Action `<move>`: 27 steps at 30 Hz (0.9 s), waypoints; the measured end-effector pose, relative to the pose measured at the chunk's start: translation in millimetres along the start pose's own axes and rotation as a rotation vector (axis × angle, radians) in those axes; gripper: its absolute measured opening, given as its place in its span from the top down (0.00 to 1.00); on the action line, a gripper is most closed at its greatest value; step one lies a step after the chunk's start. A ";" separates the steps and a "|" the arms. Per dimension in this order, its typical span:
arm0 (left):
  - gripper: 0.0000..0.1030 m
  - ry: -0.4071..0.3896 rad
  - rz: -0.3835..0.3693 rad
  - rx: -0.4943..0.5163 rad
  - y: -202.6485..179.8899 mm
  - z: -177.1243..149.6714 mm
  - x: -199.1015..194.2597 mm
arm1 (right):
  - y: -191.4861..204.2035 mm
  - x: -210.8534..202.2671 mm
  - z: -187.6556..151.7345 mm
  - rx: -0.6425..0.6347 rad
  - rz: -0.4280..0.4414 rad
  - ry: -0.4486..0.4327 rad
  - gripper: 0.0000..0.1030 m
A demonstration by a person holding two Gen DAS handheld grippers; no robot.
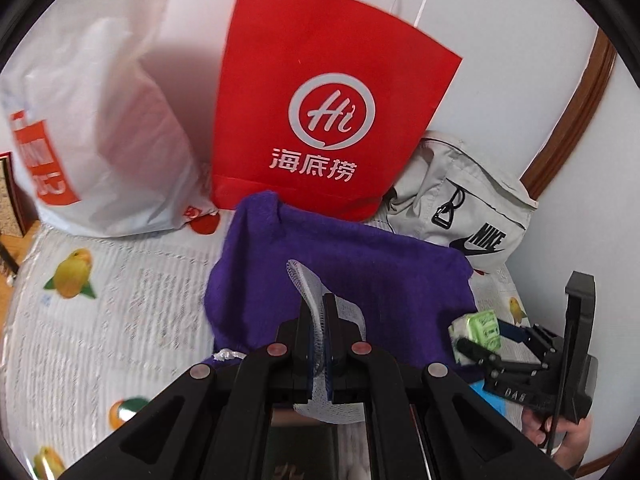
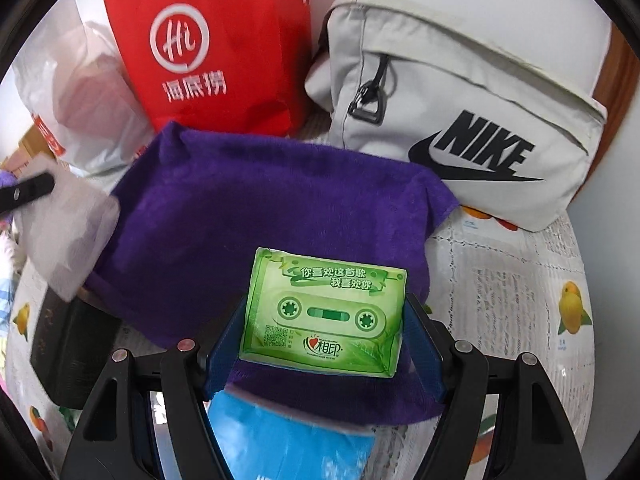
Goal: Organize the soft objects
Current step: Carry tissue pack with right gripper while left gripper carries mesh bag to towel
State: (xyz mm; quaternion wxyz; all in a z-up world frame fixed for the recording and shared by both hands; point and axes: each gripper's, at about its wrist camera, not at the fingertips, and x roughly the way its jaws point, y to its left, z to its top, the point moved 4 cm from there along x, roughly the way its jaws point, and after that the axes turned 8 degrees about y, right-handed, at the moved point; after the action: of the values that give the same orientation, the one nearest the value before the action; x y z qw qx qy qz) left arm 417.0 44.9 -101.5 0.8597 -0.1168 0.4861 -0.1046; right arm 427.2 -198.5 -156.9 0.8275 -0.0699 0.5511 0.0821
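White wall (image 1: 500, 20) behind, curved brown wooden trim (image 1: 576, 108) at right; lace tablecloth with fruit prints (image 1: 120, 304) over table, evenly lit.

Looking steeply down along each pair of jaws from close above the worktop (image 1: 100, 320), left view from the left, right view nearer in, both facing the purple towel (image 1: 360, 280) (image 2: 260, 200) ahead of the jaws, red bag (image 1: 332, 92) (image 2: 216, 48) and grey pouch (image 1: 460, 208) (image 2: 460, 100) beyond.

Three bags (image 2: 224, 52), one purple towel (image 2: 260, 208), one tissue pack (image 2: 324, 312).
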 end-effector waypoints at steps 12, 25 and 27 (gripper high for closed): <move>0.96 0.099 0.028 0.000 7.7 14.4 65.1 | 2.7 28.9 5.6 -0.017 0.000 0.084 0.28; 0.53 0.145 0.121 0.000 21.0 12.8 83.0 | 1.6 42.0 7.3 -0.012 0.018 0.136 0.24; 0.48 0.138 0.130 0.002 23.4 12.2 76.8 | 0.8 38.3 7.5 0.002 0.019 0.127 0.20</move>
State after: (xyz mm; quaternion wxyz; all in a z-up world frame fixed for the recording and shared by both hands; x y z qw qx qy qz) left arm 467.8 45.8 -164.8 0.8294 -0.0767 0.5505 -0.0568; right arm 448.2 -193.9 -189.4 0.7902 -0.0688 0.6030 0.0848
